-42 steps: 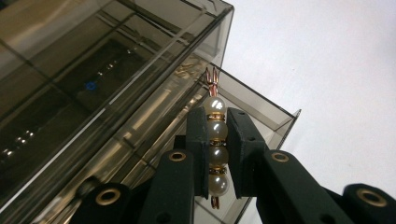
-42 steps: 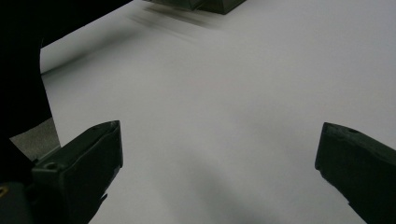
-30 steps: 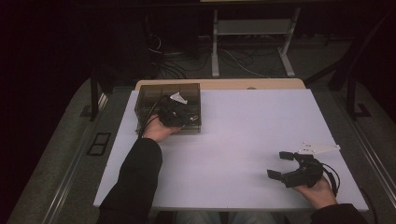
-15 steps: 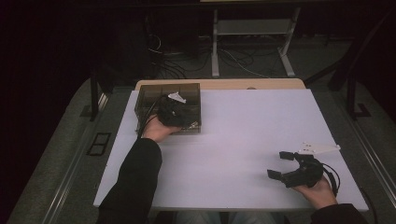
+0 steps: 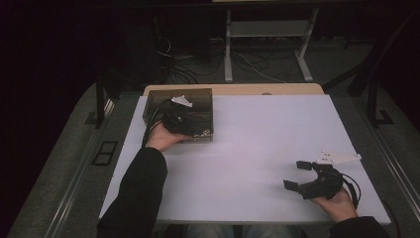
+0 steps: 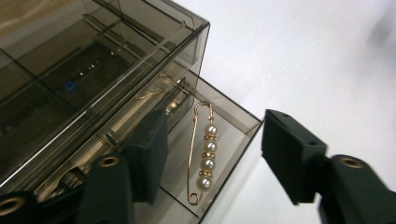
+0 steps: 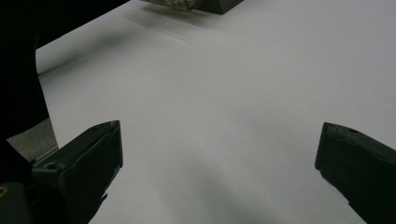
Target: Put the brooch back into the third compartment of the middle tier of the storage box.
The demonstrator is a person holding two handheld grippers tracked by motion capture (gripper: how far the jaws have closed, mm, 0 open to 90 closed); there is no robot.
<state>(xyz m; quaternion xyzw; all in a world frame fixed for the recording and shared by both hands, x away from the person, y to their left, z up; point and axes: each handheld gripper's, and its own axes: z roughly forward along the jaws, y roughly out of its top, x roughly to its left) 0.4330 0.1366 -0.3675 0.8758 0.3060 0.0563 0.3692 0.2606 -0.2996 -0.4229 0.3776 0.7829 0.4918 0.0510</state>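
A smoky see-through box [image 5: 198,99] with compartments stands at the table's far left. Its lowest drawer [image 6: 233,122] is pulled out, and in it lies a gold safety-pin brooch [image 6: 206,156] strung with several pearls. My left gripper [image 5: 181,119] hovers over the box's front; in the left gripper view it [image 6: 214,140] is open, with one jaw over the drawer's inner part, the other past its outer corner, and the brooch lying between them untouched. My right gripper [image 5: 293,174] rests open and empty near the table's front right, and in its own view it [image 7: 219,154] spans bare table.
The white table top [image 5: 267,139] stretches between both hands. A person's dark sleeve [image 5: 141,188] crosses the front left. Beyond the table are a dark floor, cables and a metal stand [image 5: 267,29]. The box's corner [image 7: 219,4] shows far off in the right gripper view.
My left gripper has crept slightly forward and right over the box's front. The right gripper has stayed where it was, still open.
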